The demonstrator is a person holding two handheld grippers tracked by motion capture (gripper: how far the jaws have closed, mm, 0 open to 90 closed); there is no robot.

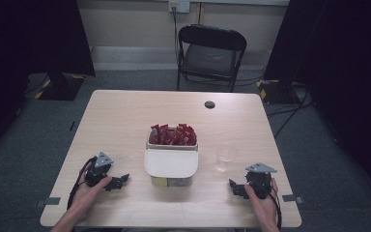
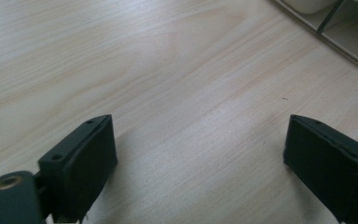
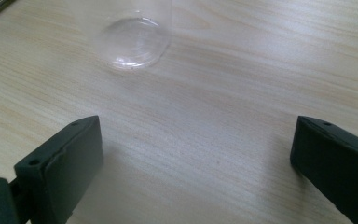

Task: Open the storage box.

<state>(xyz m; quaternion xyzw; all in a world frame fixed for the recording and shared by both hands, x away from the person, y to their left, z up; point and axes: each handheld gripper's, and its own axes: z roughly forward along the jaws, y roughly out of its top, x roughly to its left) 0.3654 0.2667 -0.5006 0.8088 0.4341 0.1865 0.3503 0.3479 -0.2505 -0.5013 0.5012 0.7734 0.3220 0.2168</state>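
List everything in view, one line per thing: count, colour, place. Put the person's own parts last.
table: one, light wood, centre of the high view
container: one, white, with compartments, middle of the table
packets: several, red, in the container's far compartment
cup: one, clear, upright on the table right of the container, ahead of the right gripper
round cap: one, dark, set in the table near its far edge
folding chair: one, black, beyond the table
wall socket: one, white, on the far wall
left gripper: one, black, jaws open, low over bare table left of the container
right gripper: one, black, jaws open, nothing between them
hands: two, each holding a gripper at the near edge
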